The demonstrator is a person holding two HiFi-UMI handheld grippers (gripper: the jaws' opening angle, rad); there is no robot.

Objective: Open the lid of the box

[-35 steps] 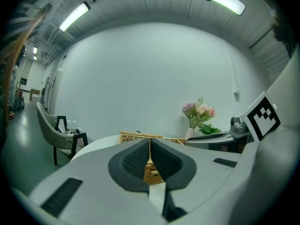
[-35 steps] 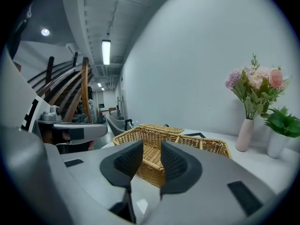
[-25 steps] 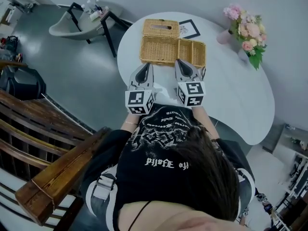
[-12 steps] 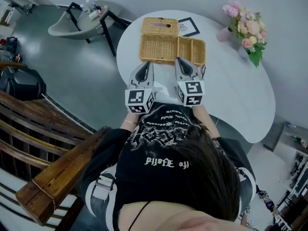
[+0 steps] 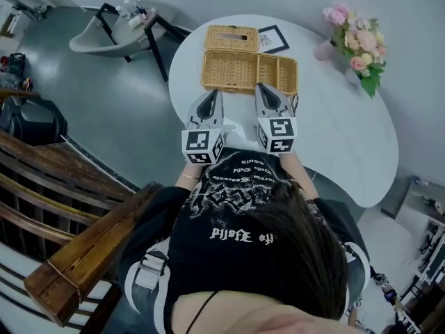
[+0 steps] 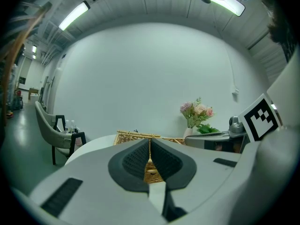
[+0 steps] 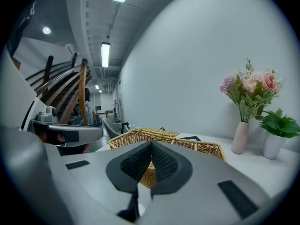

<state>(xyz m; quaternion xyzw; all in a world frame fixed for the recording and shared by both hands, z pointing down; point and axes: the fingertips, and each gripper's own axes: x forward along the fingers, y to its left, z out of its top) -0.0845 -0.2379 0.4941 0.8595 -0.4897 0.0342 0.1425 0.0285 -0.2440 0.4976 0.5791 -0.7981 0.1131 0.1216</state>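
White rounded table (image 5: 348, 145) across the middle of the head view, with a wooden handrail (image 5: 76, 256) at lower left and a grey chair (image 5: 97, 37) well off at upper left. Below the table edge, a person (image 5: 243, 235) in a black printed shirt, seen from above, holding one tool in each hand. On the far left part of the table, wicker box (image 5: 236, 72): long, low, open-topped from above, split by a divider into a wide left compartment and a narrower right one. Just behind it, against its far edge, slotted wicker panel (image 5: 233, 39), lying flat; lid or separate piece, cannot tell. Left gripper (image 5: 212, 93) and right gripper (image 5: 263, 87) side by side over the near table edge, both aimed at the box's near wall, marker cubes toward the person. Left tip just short of that wall, right tip at it; contact not clear from above. In the left gripper view, pads closed tip to tip, nothing between them, only wicker showing past the slit. Same in the right gripper view: jaws fully together, empty. Pink flowers (image 5: 358, 40) in a pale vase (image 5: 323, 52) at the table's far right, well apart from the box. Smallest, a dark-framed card (image 5: 273, 40) just right of the slotted panel.
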